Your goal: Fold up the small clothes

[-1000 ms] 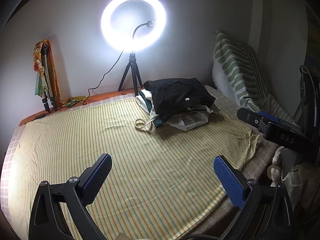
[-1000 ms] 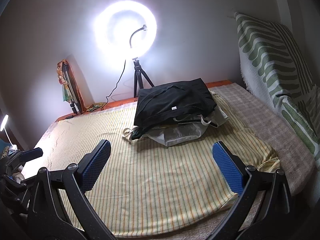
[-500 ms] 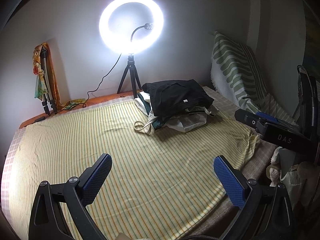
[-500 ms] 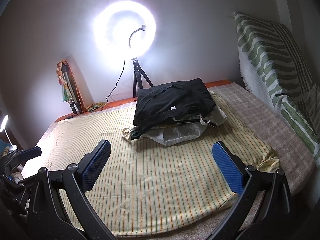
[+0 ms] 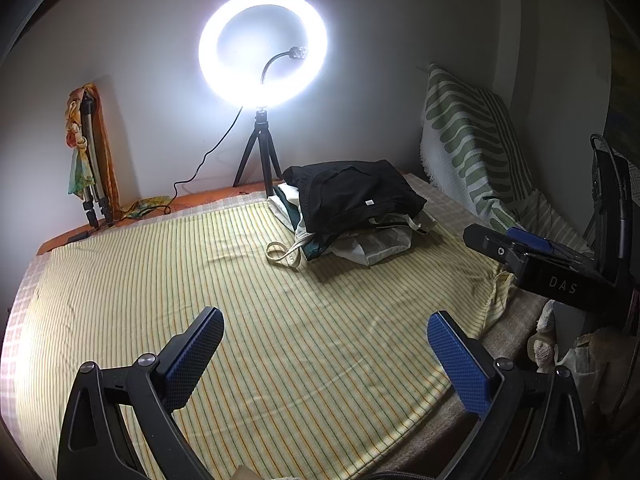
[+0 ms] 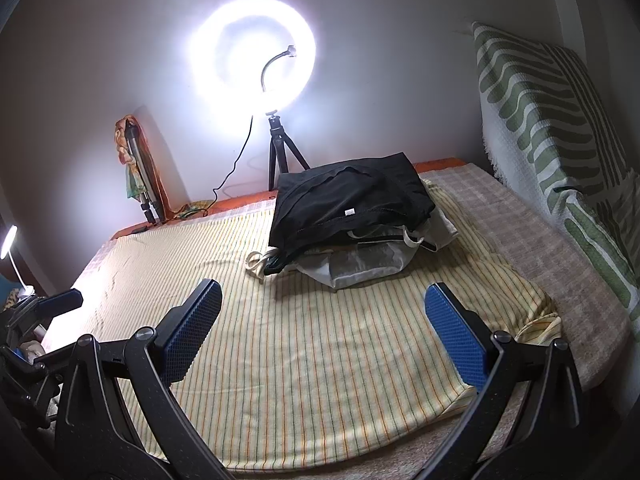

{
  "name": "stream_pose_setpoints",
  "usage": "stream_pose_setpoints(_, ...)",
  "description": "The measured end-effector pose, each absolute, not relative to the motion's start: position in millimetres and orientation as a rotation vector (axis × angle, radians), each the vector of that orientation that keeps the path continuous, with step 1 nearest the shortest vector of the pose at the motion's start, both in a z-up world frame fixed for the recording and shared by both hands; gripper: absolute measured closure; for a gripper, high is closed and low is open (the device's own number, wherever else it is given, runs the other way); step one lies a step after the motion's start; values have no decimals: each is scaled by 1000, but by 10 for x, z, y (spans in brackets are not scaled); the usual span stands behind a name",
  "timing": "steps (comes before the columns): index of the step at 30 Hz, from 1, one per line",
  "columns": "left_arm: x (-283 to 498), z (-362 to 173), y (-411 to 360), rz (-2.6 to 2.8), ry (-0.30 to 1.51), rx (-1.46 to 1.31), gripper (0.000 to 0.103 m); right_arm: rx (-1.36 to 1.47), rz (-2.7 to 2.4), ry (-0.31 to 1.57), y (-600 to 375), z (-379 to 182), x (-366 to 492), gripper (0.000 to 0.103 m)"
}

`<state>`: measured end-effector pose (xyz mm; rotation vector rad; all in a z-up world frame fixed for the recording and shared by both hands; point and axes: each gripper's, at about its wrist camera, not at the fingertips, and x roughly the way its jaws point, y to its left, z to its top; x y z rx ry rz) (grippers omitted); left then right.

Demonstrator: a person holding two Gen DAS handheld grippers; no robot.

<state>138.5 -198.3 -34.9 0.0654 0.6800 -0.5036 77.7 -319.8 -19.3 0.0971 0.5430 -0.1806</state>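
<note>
Both my left gripper (image 5: 324, 340) and right gripper (image 6: 322, 312) are released; ahead, the black garment (image 6: 348, 204) may drag the pile (image 6: 360, 264) along.

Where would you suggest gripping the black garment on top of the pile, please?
Probably the near hem of the black garment, by its white tag, coming from the front: that edge overhangs the pile of clothes and faces the open right gripper.

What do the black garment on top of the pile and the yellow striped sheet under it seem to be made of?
The black garment on top of the pile looks like soft matte knit fabric, perhaps cotton: it slumps, with stitched hems and a small white label. The yellow striped sheet looks like thin woven cloth, judging by fine coloured lines and shallow wrinkles.
</note>
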Motion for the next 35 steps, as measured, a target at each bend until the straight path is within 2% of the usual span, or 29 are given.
stream_pose_setpoints(35, 1491, -474, -2081, -502, 701, 62, 0, 110, -174, 582, -3441, -367, 1006, 0)
